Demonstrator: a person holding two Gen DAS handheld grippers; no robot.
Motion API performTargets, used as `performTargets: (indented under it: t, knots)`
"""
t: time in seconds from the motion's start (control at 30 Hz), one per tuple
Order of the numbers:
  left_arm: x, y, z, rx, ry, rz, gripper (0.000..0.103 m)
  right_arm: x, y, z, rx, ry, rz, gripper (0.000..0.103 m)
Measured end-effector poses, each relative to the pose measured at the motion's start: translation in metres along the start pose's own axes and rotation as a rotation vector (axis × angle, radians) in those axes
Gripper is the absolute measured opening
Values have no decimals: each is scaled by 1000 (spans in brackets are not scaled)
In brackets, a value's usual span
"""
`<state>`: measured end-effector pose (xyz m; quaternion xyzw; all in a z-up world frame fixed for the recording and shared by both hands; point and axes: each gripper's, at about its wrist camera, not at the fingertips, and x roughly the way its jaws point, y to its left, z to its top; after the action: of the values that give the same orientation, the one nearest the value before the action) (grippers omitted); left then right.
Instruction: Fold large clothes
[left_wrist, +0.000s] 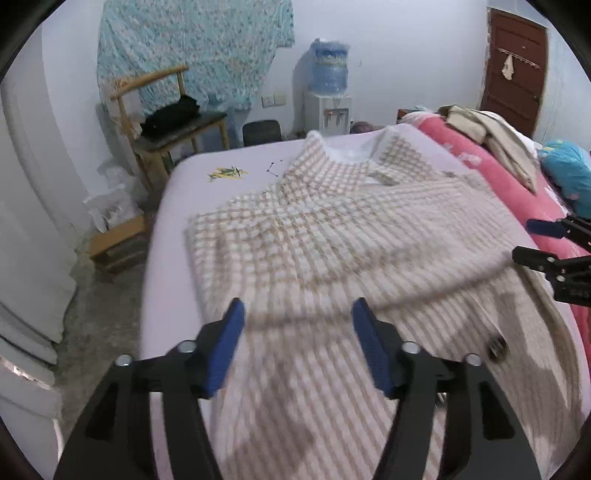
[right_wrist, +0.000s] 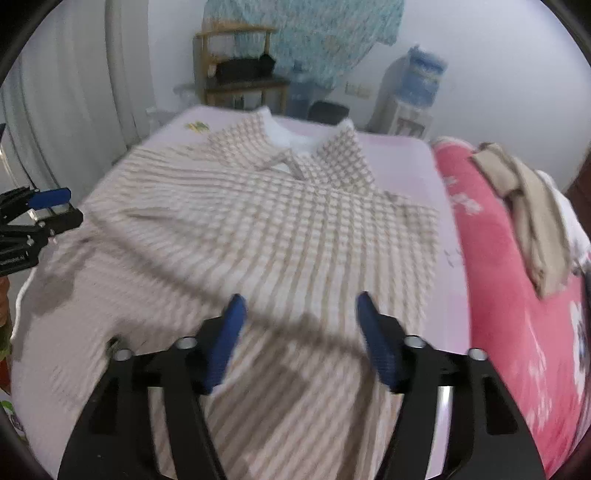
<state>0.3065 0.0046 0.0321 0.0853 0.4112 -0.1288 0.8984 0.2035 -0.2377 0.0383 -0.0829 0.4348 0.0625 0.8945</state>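
A large beige-and-white checked garment (left_wrist: 314, 240) (right_wrist: 277, 221) lies spread on the lavender bed (left_wrist: 207, 184) (right_wrist: 399, 147). Its collar is at the far end and a sleeve is folded across the front. A dark button (left_wrist: 496, 347) (right_wrist: 114, 343) shows near the close hem. My left gripper (left_wrist: 298, 314) hovers open over the near left part of the cloth, nothing between its blue pads. My right gripper (right_wrist: 301, 306) hovers open over the near right part, also empty. Each gripper appears at the edge of the other's view: right gripper (left_wrist: 535, 242), left gripper (right_wrist: 61, 207).
A pink blanket (left_wrist: 517, 184) (right_wrist: 517, 295) runs along the bed's right side with folded beige clothes (left_wrist: 498, 140) (right_wrist: 535, 221) on it. A wooden chair (left_wrist: 159, 122) and a water dispenser (left_wrist: 328, 96) stand beyond the bed's far end. White wardrobe doors and bare floor lie to the left.
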Motion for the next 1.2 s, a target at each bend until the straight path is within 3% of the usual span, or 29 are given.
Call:
performTargets:
  t: [0.17, 0.27, 0.43, 0.53, 0.63, 0.73, 0.8, 0.97, 1.2]
  knots:
    - [-50, -22, -58, 8, 46, -11, 80, -45, 21, -66, 83, 16, 87, 78]
    - [-69, -35, -98, 2, 72, -5, 85, -62, 34, -109, 132, 38, 74, 79]
    - [-69, -66, -153, 15, 131, 35, 87, -76, 51, -159, 228, 85, 76, 79]
    - [-58, -74, -176, 2, 162, 45, 87, -72, 54, -176, 226, 104, 22, 81]
    - [-59, -74, -182, -19, 111, 82, 95, -62, 56, -186, 238, 114, -1, 86]
    - [-54, -63, -185, -86, 123, 45, 99, -57, 52, -192, 279, 109, -1, 94]
    - [-53, -54, -189, -139, 131, 9, 99, -56, 48, -195, 305, 106, 13, 95]
    - [-55, -55, -192, -135, 96, 19, 99, -57, 50, -198, 302, 91, 1, 95]
    - [-55, -55, -192, -137, 124, 15, 99, -61, 52, -201, 314, 96, -3, 95]
